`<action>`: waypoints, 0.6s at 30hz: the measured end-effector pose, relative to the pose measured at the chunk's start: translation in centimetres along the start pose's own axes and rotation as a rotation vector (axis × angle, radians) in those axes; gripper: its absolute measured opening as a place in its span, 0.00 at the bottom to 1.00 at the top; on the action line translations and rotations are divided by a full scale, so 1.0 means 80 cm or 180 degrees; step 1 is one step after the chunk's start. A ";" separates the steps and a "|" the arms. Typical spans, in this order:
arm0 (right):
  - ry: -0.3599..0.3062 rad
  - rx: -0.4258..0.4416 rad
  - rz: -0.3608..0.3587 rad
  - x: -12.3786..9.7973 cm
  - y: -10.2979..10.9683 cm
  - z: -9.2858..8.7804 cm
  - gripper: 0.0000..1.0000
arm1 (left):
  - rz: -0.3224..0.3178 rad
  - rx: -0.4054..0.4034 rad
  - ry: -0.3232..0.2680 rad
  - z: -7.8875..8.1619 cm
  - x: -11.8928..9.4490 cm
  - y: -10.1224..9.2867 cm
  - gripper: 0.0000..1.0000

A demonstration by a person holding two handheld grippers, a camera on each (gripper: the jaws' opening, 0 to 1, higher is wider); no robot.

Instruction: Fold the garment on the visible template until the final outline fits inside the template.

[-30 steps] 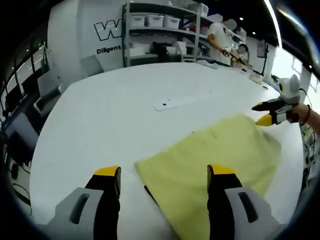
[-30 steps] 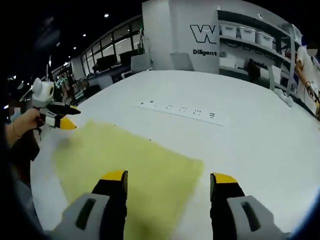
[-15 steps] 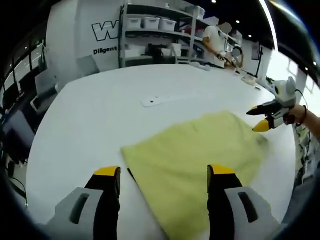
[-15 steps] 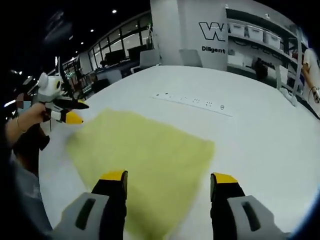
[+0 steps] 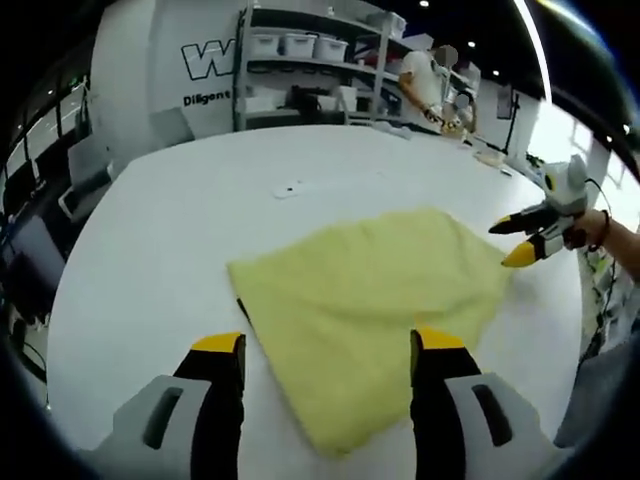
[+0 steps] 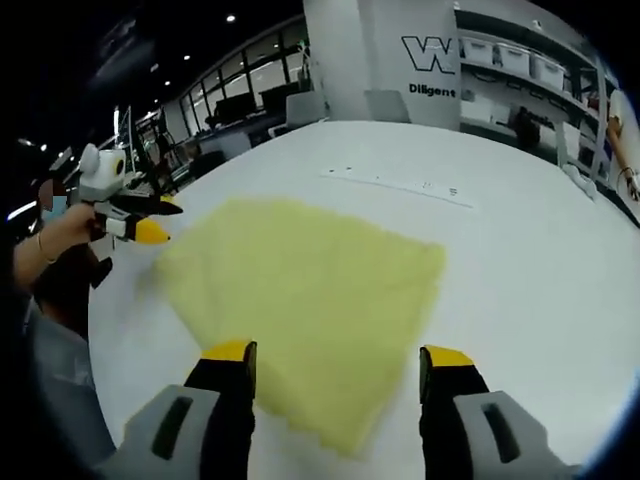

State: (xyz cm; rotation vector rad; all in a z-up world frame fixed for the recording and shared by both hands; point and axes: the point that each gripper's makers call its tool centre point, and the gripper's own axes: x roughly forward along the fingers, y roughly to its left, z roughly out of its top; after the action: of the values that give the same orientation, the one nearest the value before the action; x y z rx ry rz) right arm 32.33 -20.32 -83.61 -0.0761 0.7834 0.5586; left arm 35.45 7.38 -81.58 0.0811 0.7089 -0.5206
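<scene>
Left gripper (image 5: 325,345), yellow-tipped, stands with jaws wide apart and nothing between them, above the near edge of the pale yellow folded cloth garment (image 5: 370,300); right gripper (image 6: 340,360) likewise spread and empty, at 3 o'clock in the left gripper view; garment lies flat as a rough rectangle on the white round table (image 5: 200,210); a thin dark mark at its 9 o'clock corner may be the template; fit cannot be confirmed; folding appears largely done.

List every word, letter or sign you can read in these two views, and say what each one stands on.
"W": large outlined letter on the white wall, cut off by the shelving.
"Diligen": small dark lettering on the same wall beneath it, cut off at the same edge.
Marks on the strip set in the white table: too small to read.
</scene>
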 end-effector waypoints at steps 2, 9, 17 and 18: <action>0.0023 0.0015 0.0002 -0.002 0.002 -0.006 0.64 | -0.0013 -0.0027 0.0005 -0.004 -0.002 -0.002 0.66; 0.0058 0.0048 -0.0021 -0.012 0.001 -0.021 0.62 | -0.0051 -0.0018 0.0023 -0.021 -0.014 -0.011 0.63; 0.0117 0.0034 -0.0051 -0.019 0.000 -0.039 0.54 | -0.0036 -0.0009 0.0090 -0.046 -0.029 -0.013 0.55; 0.0138 0.0026 -0.0054 -0.020 0.001 -0.043 0.54 | -0.0037 -0.0010 0.0093 -0.047 -0.030 -0.013 0.54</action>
State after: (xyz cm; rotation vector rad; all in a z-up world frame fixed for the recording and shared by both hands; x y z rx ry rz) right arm 29.18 -21.88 -84.96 -0.0876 0.8265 0.5391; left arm 31.15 8.43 -82.83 0.0821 0.7392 -0.5303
